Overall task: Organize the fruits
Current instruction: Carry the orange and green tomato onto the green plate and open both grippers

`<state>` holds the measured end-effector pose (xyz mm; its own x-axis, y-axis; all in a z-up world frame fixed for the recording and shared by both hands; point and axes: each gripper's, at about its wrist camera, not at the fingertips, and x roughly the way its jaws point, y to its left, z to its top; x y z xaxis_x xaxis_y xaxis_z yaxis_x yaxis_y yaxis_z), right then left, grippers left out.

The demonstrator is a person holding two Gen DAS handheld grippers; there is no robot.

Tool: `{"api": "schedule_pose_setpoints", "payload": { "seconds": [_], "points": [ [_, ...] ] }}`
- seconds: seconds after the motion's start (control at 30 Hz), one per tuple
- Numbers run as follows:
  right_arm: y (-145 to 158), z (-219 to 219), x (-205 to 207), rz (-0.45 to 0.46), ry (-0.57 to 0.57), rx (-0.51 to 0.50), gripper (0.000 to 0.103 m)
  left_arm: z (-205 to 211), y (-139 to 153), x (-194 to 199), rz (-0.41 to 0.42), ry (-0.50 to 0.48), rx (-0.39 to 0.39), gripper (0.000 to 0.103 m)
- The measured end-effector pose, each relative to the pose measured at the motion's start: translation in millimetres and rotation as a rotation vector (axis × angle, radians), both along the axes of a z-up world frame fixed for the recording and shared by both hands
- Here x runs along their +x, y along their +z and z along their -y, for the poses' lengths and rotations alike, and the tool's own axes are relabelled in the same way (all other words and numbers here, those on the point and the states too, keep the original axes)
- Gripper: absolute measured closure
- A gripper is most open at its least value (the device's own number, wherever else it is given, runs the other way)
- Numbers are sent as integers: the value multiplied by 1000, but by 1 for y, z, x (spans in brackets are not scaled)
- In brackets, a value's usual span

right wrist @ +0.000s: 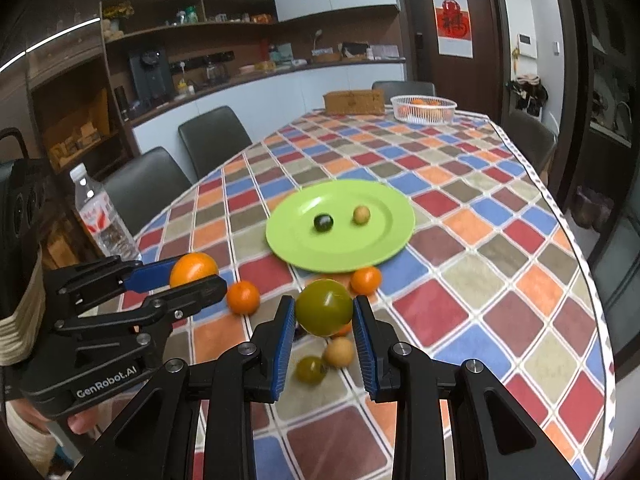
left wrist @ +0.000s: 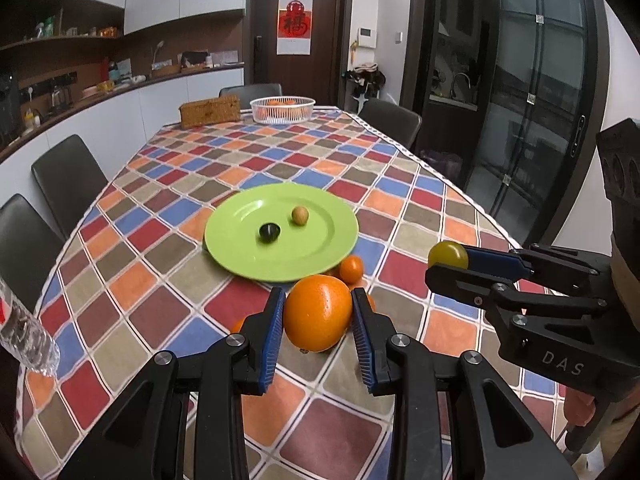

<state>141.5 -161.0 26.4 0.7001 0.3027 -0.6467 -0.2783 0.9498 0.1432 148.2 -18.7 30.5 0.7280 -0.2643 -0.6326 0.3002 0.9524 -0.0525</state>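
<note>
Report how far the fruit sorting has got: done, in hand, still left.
Done: a dark green fruit and a small tan fruit lie on the green plate.
In hand: the left gripper clamps a large orange; the right gripper clamps a yellow-green fruit.
Left: two small oranges, another tan fruit and a greenish one lie loose on the tablecloth.

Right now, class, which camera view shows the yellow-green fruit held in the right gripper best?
The right wrist view: the yellow-green fruit sits large and central, clamped between the right gripper jaws. The left wrist view shows only a small part of it, at that gripper's tip, seen from the side.
</note>
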Motion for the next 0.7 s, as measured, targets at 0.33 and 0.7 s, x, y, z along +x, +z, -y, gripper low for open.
{"api": "schedule_pose_setpoints", "payload": {
  "seconds": [0.33,0.7],
  "points": [
    [13,-6,20,42,6,-1,73,-6,5,17,6,13,-23,70],
    [9,-17,52,30,25,-2,73,-12,5,50,2,10,-13,70]
  ]
}}
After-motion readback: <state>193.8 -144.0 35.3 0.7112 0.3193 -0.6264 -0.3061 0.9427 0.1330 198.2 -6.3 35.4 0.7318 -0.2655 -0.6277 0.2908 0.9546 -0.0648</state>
